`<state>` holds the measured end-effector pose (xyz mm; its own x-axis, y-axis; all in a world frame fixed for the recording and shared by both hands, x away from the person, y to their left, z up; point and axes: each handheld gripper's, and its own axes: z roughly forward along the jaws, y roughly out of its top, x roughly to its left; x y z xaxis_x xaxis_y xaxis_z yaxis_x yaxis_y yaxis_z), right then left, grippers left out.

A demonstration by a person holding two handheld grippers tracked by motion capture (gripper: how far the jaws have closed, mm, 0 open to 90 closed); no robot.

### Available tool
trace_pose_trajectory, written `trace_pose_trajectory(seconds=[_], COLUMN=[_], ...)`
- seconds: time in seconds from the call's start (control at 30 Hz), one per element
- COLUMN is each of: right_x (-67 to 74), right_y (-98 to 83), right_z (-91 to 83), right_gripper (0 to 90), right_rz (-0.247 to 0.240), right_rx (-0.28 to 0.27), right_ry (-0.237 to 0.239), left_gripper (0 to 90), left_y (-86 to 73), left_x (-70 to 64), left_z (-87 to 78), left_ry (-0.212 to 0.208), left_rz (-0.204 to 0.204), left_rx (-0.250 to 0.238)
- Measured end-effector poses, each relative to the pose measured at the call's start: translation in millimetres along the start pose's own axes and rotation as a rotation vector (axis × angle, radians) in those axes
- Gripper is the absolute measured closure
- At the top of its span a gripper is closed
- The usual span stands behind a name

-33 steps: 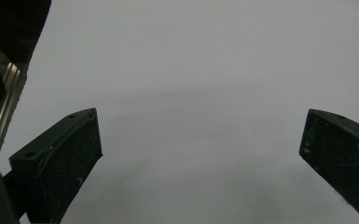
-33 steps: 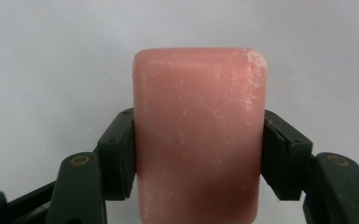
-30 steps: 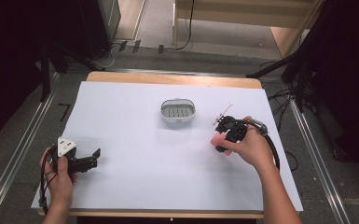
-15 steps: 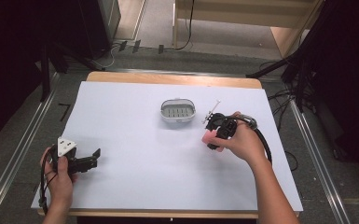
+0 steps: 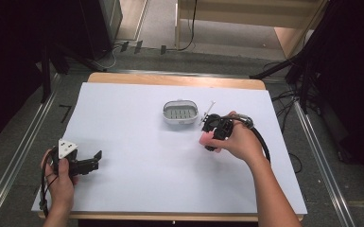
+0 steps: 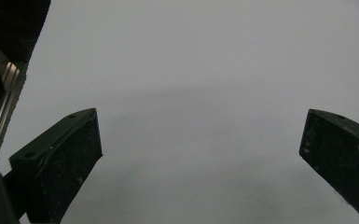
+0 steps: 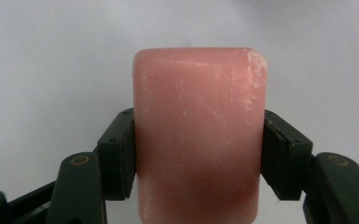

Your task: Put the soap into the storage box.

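Pink soap bar (image 7: 198,135), rounded at the corners and scuffed with pale scratches, sits squeezed between the right gripper's (image 5: 211,137) two black jaws, which press flat on its long sides in the right gripper view. From the high view that bar (image 5: 204,138) is a small pink spot at the gripper's tip, just in front of and to the right of the soap dish (image 5: 180,113), near it but not touching.

That dish is an oval white tray with a slotted grey floor, and nothing lies in it. A thin white stick-like piece (image 5: 209,108) rests on the sheet just beside its right edge; too small to name.

Over on the left, the left gripper (image 5: 93,161) lies low near the front left corner of the sheet, held in a hand, grey three-cornered plate on top. In the left gripper view its jaws stand wide apart with bare sheet between them (image 6: 200,154).

A smooth white sheet (image 5: 137,175) covers the table, with a strip of light wood (image 5: 170,79) showing along the far edge. Metal rails (image 5: 9,170) run down both sides over grey floor, cables trail at the right, and dark curtains close in the room's sides.
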<state>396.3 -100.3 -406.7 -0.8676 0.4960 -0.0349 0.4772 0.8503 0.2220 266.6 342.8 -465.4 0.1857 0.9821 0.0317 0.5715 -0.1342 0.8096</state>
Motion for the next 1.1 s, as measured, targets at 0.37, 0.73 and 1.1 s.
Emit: trace_pose_trajectory(seconds=[0.37, 0.73, 1.1], right_x=[7.7, 14.8, 19.4], right_y=[15.7, 30.2, 42.7], right_z=[4.8, 6.2, 10.8], right_gripper=[38.3, 38.3, 38.3], right_rz=[-0.065, -0.114, -0.156], right_rx=[-0.009, -0.006, -0.020], right_ry=[-0.001, -0.001, 0.006], left_gripper=[0.0, 0.0, 0.0], left_y=[0.0, 0.0, 0.1], left_x=[0.0, 0.0, -0.1], left_z=[0.1, 0.2, 0.4], left_ry=[-0.001, -0.002, -0.003], left_rz=[0.000, 0.000, 0.003], left_rx=[0.000, 0.000, 0.003])
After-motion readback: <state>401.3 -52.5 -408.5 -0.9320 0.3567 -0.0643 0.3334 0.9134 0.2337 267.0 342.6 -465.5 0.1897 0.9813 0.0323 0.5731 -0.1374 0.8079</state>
